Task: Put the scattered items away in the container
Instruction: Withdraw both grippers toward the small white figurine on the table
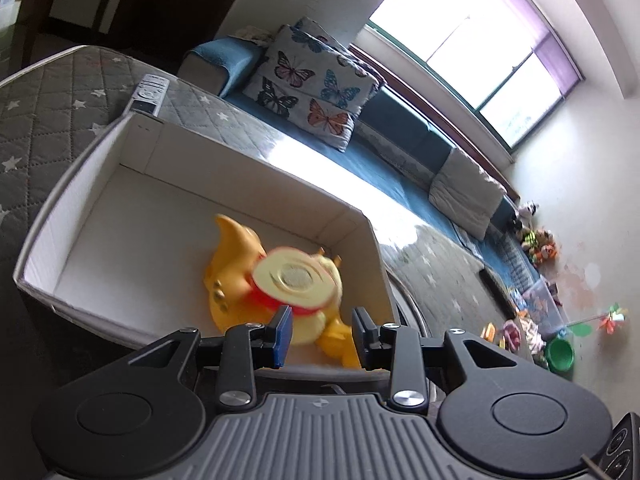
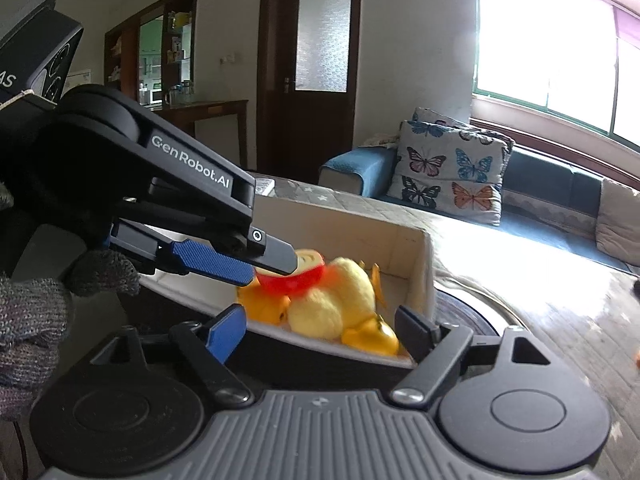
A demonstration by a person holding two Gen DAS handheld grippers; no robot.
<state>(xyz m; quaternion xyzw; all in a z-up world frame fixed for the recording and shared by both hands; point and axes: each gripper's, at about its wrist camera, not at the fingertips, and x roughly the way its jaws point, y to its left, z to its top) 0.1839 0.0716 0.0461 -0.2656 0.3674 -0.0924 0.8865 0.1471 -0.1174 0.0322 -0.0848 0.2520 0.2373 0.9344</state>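
A white open box (image 1: 240,156) sits on a grey star-quilted cover. Inside it lies a yellow plush toy (image 1: 232,264) with orange parts. A red and yellow toy apple half (image 1: 294,280) shows blurred just over the plush, right beyond my left gripper (image 1: 323,336), which is open with neither pad touching the apple. In the right wrist view the left gripper (image 2: 272,268) reaches over the box (image 2: 400,240) from the left, with the apple half (image 2: 296,276) at its tips above the plush (image 2: 332,308). My right gripper (image 2: 320,332) hangs open at the box's near wall, holding nothing.
A remote control (image 1: 150,92) lies on the quilt behind the box. A butterfly pillow (image 1: 312,92) rests on a blue sofa (image 1: 400,128). Toys and a green bowl (image 1: 560,354) litter the floor at right. A gloved hand (image 2: 32,320) holds the left gripper.
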